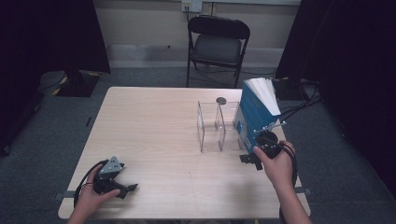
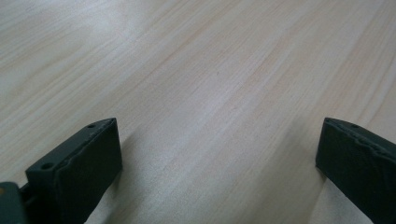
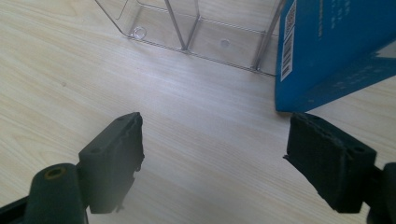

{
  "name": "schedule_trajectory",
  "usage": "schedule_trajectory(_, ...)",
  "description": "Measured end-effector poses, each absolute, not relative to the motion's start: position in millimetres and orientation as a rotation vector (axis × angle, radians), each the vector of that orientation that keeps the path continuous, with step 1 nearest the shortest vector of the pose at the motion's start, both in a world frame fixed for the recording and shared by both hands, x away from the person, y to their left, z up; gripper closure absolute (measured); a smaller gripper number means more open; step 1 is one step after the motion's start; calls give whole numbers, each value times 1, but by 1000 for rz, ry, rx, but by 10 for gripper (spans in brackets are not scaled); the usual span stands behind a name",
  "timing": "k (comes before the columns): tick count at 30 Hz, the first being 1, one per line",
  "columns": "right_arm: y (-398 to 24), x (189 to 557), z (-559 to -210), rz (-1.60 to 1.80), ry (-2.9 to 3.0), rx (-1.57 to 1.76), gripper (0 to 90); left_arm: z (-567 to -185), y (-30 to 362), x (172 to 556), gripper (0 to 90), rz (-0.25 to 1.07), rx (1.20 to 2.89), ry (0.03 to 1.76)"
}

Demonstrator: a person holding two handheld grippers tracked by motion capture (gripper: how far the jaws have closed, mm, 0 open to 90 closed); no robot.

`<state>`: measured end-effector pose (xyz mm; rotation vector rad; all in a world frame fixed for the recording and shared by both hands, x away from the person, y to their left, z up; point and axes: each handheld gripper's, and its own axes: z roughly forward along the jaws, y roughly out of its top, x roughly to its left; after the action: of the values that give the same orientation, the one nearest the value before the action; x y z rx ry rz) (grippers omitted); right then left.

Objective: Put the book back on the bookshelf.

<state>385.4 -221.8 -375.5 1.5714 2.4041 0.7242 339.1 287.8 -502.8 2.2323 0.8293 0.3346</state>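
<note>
Now upright blue book [image 1: 256, 119], pages topmost, leaning beside clear organizer [image 1: 215, 126]

A light wooden table [image 1: 154, 121] stands on grey carpet [image 1: 56, 121]. Behind it, a black folding chair [image 1: 217, 43] faces the table, set against a pale wall [image 1: 140, 21] with a socket [image 1: 192, 5] near the top. Dark curtains [image 1: 51, 32] hang at both sides. Black cables [image 1: 303, 105] trail across the floor at the right.
</note>
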Motion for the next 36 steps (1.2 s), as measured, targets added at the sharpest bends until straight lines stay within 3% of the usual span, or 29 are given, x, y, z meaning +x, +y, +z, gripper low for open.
schedule_trajectory(36, -180, 381, -395, 776, 2495, 1472, 184, -503, 288, 339, 0, 335, 2236, 828)
